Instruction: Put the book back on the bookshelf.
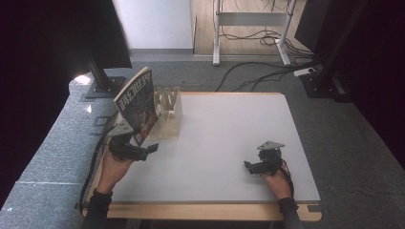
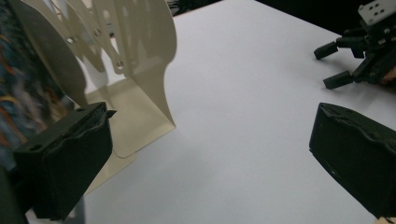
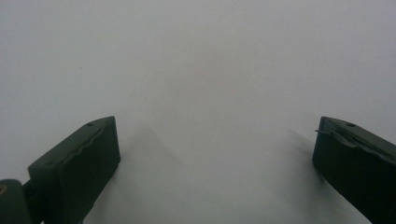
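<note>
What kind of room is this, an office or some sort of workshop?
Most likely a lab or recording room. A plain white table stands on grey carpet, loose cables trail across the floor behind it, and a person holds a left gripper and a right gripper over it.

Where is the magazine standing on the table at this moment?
In the high view the magazine stands tilted at the table's far left, against the left side of the cream file rack, just beyond the left hand-held gripper.
</note>
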Tool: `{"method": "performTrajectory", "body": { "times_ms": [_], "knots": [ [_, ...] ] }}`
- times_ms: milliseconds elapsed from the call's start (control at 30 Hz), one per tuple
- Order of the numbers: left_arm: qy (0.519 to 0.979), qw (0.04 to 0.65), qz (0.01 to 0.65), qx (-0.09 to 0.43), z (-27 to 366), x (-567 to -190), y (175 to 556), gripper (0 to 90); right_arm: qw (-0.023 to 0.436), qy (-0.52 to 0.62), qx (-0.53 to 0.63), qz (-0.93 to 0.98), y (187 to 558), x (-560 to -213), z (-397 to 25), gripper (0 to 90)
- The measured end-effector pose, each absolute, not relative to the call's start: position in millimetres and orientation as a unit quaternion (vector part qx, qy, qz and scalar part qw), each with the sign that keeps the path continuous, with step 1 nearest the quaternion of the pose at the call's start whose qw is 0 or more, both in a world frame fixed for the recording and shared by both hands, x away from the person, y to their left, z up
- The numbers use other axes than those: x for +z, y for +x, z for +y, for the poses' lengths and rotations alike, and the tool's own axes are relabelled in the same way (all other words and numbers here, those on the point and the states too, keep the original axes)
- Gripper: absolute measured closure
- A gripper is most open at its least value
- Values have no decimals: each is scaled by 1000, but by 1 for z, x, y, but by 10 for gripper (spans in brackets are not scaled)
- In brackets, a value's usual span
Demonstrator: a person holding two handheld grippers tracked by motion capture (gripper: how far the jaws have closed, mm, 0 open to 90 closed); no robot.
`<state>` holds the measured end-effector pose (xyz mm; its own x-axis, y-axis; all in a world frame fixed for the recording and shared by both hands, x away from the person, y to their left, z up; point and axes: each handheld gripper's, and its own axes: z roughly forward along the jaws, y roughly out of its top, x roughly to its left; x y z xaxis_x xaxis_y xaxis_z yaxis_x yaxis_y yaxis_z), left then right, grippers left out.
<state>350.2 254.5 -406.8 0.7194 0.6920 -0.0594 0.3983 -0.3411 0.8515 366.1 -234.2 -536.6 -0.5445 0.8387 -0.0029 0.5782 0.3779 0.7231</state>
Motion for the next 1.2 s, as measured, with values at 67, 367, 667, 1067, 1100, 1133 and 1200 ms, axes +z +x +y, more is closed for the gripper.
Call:
{"method": "performTrajectory", "body": {
  "times_ms": [67, 367, 667, 1067, 1100, 1133, 1200],
  "knots": [
    [808, 460, 336, 153, 249, -415, 352, 0, 189, 438, 345, 808, 366, -537, -234, 4],
    [816, 453, 334, 133, 236, -449, 358, 0, 189, 437, 346, 809, 366, -537, -234, 8],
    [828, 428, 343, 115, 229, -490, 359, 0, 188, 437, 346, 809, 366, -537, -234, 9],
    [868, 330, 350, 125, 213, -528, 364, 0, 188, 437, 346, 809, 365, -537, -234, 10],
    [868, 330, 350, 124, 213, -528, 364, 0, 188, 437, 346, 809, 365, -537, -235, 9],
    [868, 330, 350, 125, 213, -528, 364, 0, 188, 437, 347, 808, 365, -537, -235, 10],
    [868, 330, 351, 124, 213, -529, 364, 0, 187, 437, 347, 809, 365, -537, -235, 10]
  ]
}}
